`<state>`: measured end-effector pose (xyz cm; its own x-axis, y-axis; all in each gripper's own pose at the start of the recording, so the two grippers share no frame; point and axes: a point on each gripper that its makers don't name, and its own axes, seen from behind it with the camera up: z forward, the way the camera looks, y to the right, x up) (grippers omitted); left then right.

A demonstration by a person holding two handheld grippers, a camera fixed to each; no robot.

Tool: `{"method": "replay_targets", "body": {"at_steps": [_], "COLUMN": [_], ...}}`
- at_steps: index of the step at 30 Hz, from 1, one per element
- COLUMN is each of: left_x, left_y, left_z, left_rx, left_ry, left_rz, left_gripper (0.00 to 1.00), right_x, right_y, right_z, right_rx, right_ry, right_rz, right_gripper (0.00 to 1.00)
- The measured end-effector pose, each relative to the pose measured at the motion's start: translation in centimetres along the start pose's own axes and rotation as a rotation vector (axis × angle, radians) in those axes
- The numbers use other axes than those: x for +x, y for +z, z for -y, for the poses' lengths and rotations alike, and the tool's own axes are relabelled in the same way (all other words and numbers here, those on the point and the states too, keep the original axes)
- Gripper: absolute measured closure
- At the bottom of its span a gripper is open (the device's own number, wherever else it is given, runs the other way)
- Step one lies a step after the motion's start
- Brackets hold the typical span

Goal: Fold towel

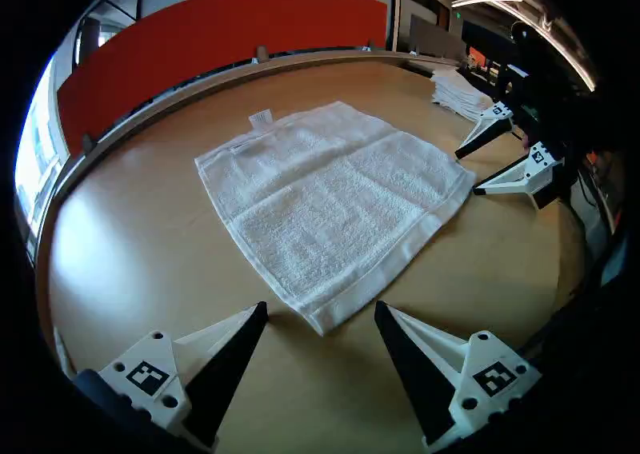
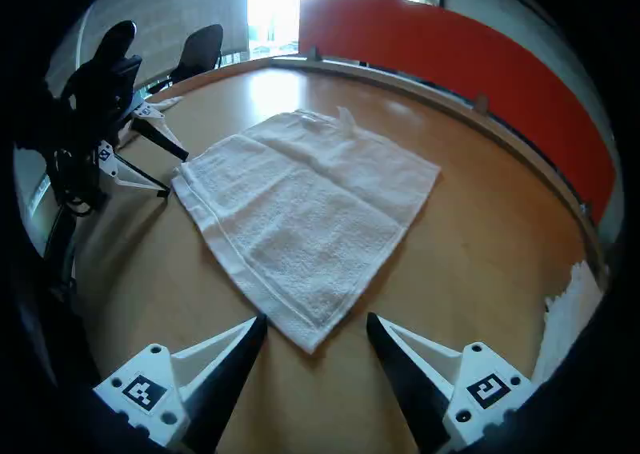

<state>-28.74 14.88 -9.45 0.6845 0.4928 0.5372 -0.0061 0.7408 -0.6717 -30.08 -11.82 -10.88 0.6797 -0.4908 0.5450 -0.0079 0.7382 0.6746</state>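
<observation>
A white terry towel (image 1: pixel 332 198) lies spread flat on the wooden table, one corner pointing at each gripper. My left gripper (image 1: pixel 320 310) is open just short of the near corner, its black-tipped fingers either side of it without touching. In the right gripper view the same towel (image 2: pixel 304 206) has its near corner between the fingers of my open right gripper (image 2: pixel 314 322). The right gripper (image 1: pixel 468 170) also appears across the towel in the left gripper view, open at the far right corner. The left gripper (image 2: pixel 176 174) appears at the left of the right gripper view, open.
A stack of folded white towels (image 1: pixel 460 94) sits at the back right of the table (image 1: pixel 128 238), also at the right edge (image 2: pixel 572 310) of the right gripper view. An orange partition (image 1: pixel 224 38) runs behind the table's curved edge. Black chairs (image 2: pixel 196 50) stand beyond.
</observation>
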Motion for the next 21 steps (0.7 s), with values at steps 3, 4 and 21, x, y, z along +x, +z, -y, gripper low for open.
{"method": "replay_targets", "body": {"at_steps": [3, 4, 21], "left_x": [0.01, 0.02, 0.24], "left_y": [-0.01, -0.01, 0.13], "left_z": [-0.01, 0.0, -0.37], "left_rx": [0.002, 0.002, 0.008], "left_ry": [-0.004, -0.005, -0.005], "left_rz": [0.001, 0.002, 0.014], "left_gripper": [0.01, 0.01, 0.24], "right_x": [-0.05, -0.08, -0.02], "right_y": [0.04, 0.07, 0.16], "right_z": [0.14, 0.17, 0.78], "right_rx": [0.01, 0.013, 0.032], "right_ry": [0.005, 0.007, -0.003], "right_rz": [0.0, -0.001, -0.011], "right_gripper": [0.08, 0.09, 0.29]}}
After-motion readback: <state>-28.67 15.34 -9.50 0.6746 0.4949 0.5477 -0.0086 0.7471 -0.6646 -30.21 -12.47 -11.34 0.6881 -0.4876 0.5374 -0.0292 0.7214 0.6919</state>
